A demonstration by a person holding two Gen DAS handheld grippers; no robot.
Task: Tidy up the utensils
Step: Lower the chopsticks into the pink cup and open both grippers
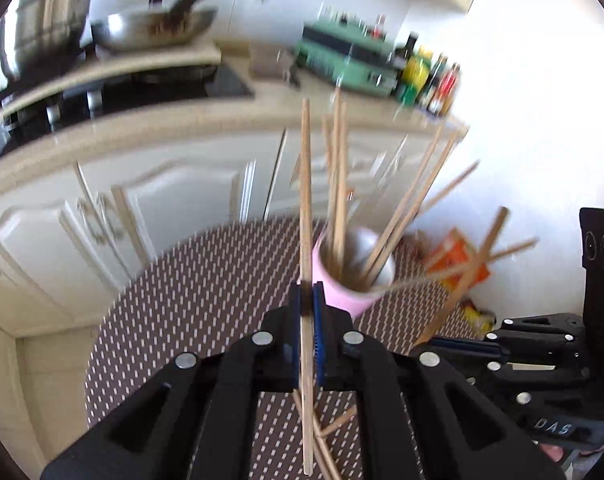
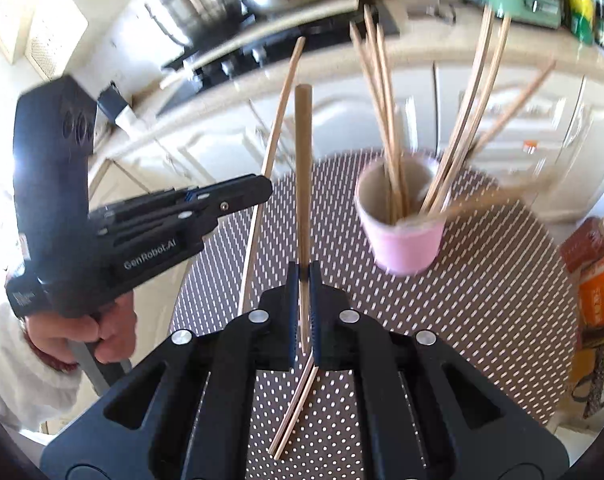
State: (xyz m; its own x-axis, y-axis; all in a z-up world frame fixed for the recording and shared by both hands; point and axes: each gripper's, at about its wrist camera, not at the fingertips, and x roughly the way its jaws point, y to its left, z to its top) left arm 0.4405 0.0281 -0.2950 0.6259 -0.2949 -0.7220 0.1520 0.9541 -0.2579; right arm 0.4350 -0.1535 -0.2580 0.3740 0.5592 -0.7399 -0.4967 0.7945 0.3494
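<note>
Chopsticks are seen in three places: one wooden chopstick (image 1: 306,216) is pinched upright between the jaws of the left gripper (image 1: 306,300), another chopstick (image 2: 303,184) is pinched upright between the jaws of the right gripper (image 2: 303,280), and a bunch of chopsticks (image 2: 386,120) is stood fanned out in a pink cup (image 2: 406,244). Both pairs of jaws are pressed together on their sticks, with blue pads against the wood. A pair of loose chopsticks (image 2: 295,408) is left lying on the bench (image 2: 482,280), below the right gripper. The cup is placed on the bench's brown dotted cover, just beyond both grippers. In the right wrist view the left gripper is shown from the side, held by a hand (image 2: 89,332) in a white sleeve (image 2: 17,372). Behind the bench, white cabinets (image 1: 101,208) are seen, topped by a counter with a steel pot (image 1: 45,12), a pan (image 1: 157,26) and bottles (image 1: 430,76)
</note>
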